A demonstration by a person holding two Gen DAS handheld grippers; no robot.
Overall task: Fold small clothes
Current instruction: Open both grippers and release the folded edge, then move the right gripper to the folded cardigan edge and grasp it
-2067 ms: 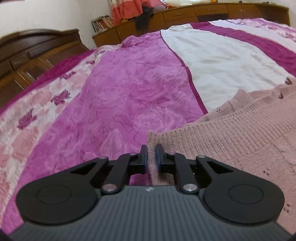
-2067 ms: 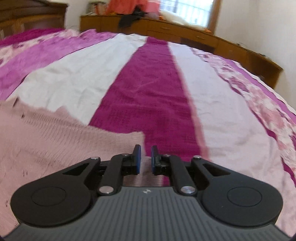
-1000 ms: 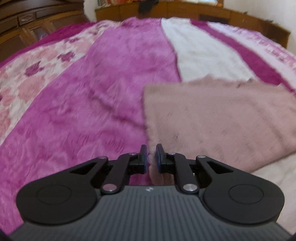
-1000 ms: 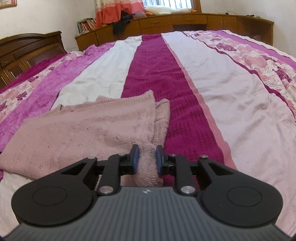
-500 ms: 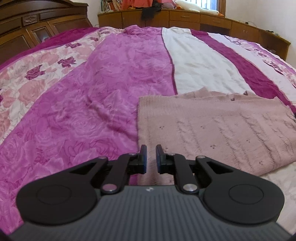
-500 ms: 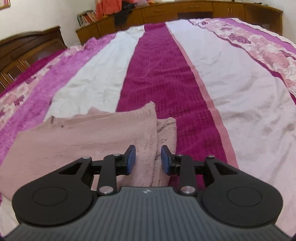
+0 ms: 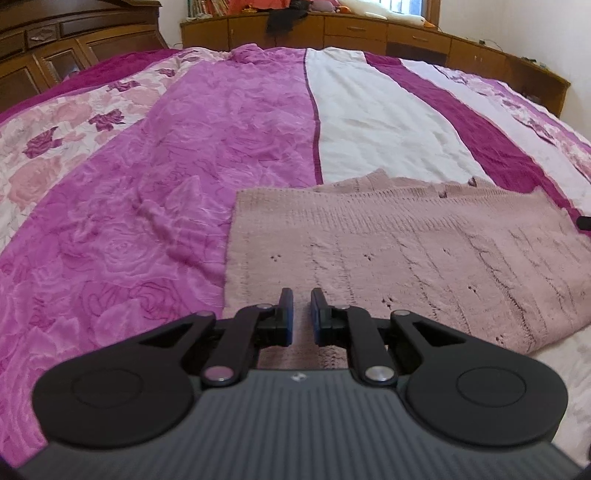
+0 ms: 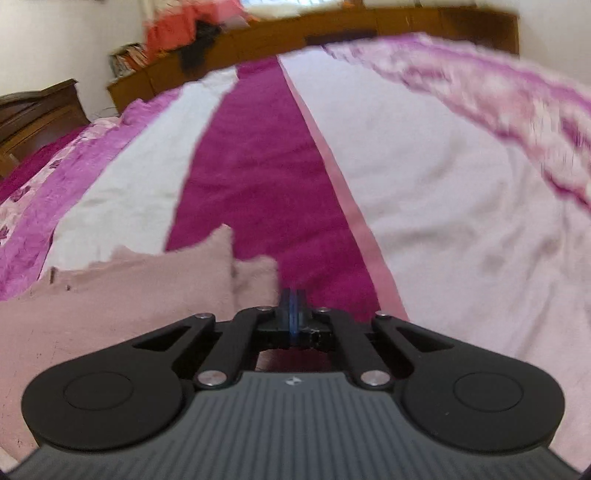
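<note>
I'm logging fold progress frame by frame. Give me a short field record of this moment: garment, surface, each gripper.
garment: pink knit sweater, folded, lying flat
surface: striped magenta and white bedspread
left gripper: fingers slightly apart over the sweater's near edge, nothing held
right gripper: fingers closed together, empty, past the sweater's right edge
background: wooden cabinets

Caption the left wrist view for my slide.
Left tongs open above folded pink sweater on striped bedspread.

A wide bed under a striped magenta, white and floral bedspread [image 7: 236, 155] is filling the room. Beyond it, a long low wooden cabinet [image 7: 369, 31] is lining the pale wall, daylight entering above.
</note>
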